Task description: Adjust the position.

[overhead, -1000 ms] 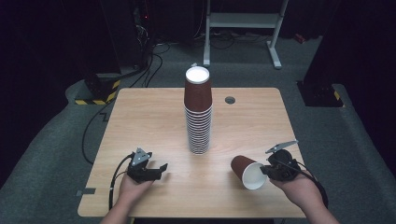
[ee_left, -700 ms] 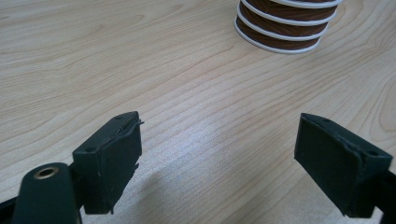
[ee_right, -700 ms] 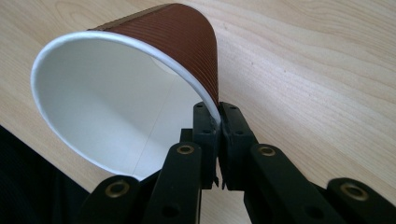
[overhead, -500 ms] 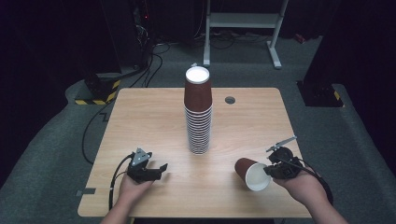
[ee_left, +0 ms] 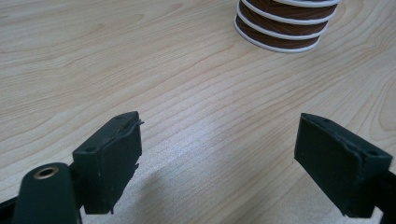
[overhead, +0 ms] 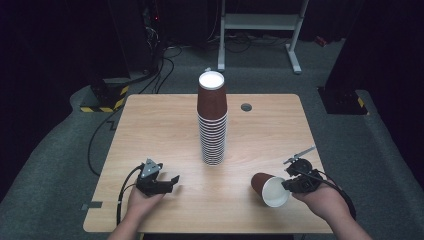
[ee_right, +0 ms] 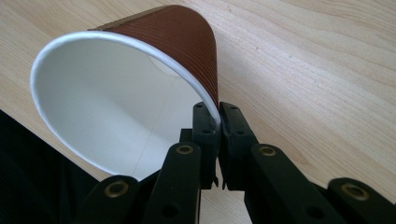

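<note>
**Two hand-held grippers, one loose paper cup, one cup stack on a wooden table**

Item 1. Brown ribbed paper cup with white rim and white inside (overhead: 269, 188): tipped on its side near the front right part of the light wooden table (overhead: 150, 130), mouth turned toward the person and to the right. In the right gripper view the cup (ee_right: 140, 84) shows its open mouth, with the ribbed brown wall above and to the right. Whether its side rests on the tabletop or hangs just above it cannot be told.

Item 2. Right gripper (overhead: 285, 185), black, two-jawed, held in the person's right hand (overhead: 322, 200): jaws pressed together on the cup's wall at the rim, one pad inside the mouth and one outside, as the right gripper view (ee_right: 218, 122) shows. A cable trails from its body toward the forearm.

Item 3. Left gripper (overhead: 175, 179), black, with a grey three-cornered plate on top, held in the person's left hand (overhead: 142, 200): near the front left part of the table, well apart from the loose cup. Jaws spread wide with bare wood between them in the left gripper view (ee_left: 217, 154); they touch nothing.

Item 4. Tall stack of nested brown paper cups with white rims (overhead: 212, 120): upright at mid-table, between the two grippers and farther back. Its lowest rims (ee_left: 285, 28) lie ahead of the left gripper's jaws.

Item 5. Small round dark grommet (overhead: 246, 107): set in the tabletop, behind and to the right of the stack.
</note>
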### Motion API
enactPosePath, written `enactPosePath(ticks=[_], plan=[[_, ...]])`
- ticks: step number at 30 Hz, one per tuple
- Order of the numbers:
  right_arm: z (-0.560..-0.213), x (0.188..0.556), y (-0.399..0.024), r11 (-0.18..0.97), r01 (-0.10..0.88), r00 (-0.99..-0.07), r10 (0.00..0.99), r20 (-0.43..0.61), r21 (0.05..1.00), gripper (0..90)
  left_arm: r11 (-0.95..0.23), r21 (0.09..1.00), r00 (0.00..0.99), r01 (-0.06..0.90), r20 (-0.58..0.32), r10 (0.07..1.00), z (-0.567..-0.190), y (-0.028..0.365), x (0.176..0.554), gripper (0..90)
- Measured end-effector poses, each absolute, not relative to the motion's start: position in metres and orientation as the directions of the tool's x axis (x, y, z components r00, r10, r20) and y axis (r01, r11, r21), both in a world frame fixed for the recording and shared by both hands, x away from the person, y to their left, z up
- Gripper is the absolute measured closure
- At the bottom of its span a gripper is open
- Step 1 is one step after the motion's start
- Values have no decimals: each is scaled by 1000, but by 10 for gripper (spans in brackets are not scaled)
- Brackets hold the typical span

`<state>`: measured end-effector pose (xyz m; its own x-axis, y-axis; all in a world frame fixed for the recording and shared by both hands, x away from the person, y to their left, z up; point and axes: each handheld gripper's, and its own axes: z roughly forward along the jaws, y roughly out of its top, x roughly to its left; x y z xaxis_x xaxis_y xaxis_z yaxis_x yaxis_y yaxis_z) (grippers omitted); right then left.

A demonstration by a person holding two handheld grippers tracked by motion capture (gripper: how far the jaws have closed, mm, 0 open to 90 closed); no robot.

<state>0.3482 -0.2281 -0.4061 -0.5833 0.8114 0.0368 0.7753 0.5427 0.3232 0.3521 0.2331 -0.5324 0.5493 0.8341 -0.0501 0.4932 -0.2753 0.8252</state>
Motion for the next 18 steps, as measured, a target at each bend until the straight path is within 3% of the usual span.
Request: enactPosePath(ticks=[18], plan=[[-399, 357, -219, 545, 763, -589, 808, 26, 349, 845, -276, 824, 553, 494, -53, 832, -532, 233, 352, 153]])
